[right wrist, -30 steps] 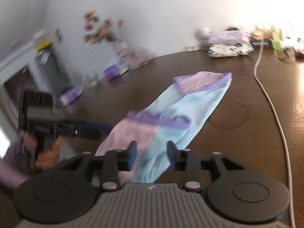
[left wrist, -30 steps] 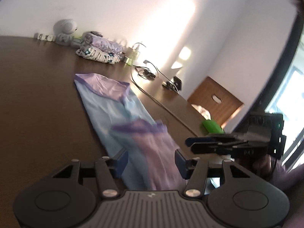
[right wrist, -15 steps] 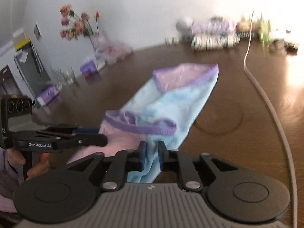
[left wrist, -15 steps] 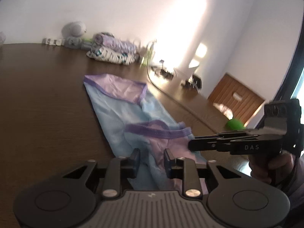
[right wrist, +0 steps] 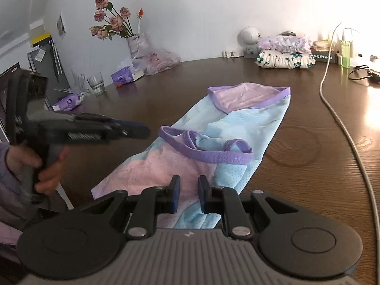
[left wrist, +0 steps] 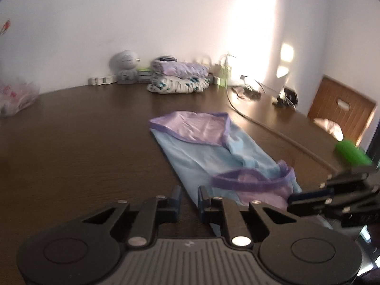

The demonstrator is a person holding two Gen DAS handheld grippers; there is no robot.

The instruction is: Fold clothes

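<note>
A light-blue garment point(left wrist: 201, 149) with pink panels and purple trim lies lengthwise on the dark wooden table point(left wrist: 83, 142). Its purple straps point(right wrist: 213, 156) are bunched near the middle. My left gripper point(left wrist: 189, 193) hovers at the garment's near left edge, jaws a narrow gap apart, with bare table showing between them. My right gripper point(right wrist: 189, 190) hangs over the near pink-and-blue end of the garment point(right wrist: 166, 166), also narrowly open and holding nothing. Each gripper shows in the other's view: the right gripper point(left wrist: 308, 199) and the left gripper point(right wrist: 133, 128), held by a hand point(right wrist: 47, 166).
Folded clothes point(right wrist: 285, 52) are stacked at the table's back by a white round device point(left wrist: 124, 63). A white cable point(right wrist: 339, 118) runs along the right side. A vase of roses point(right wrist: 137, 45), a glass point(right wrist: 95, 85) and tissue packs stand at the left. A wooden chair point(left wrist: 342, 114) stands beyond the table.
Both grippers' jaws have narrowed from wide open a second ago. The left gripper has shifted from over the garment to its left edge. The straps now lie bunched on the cloth.
</note>
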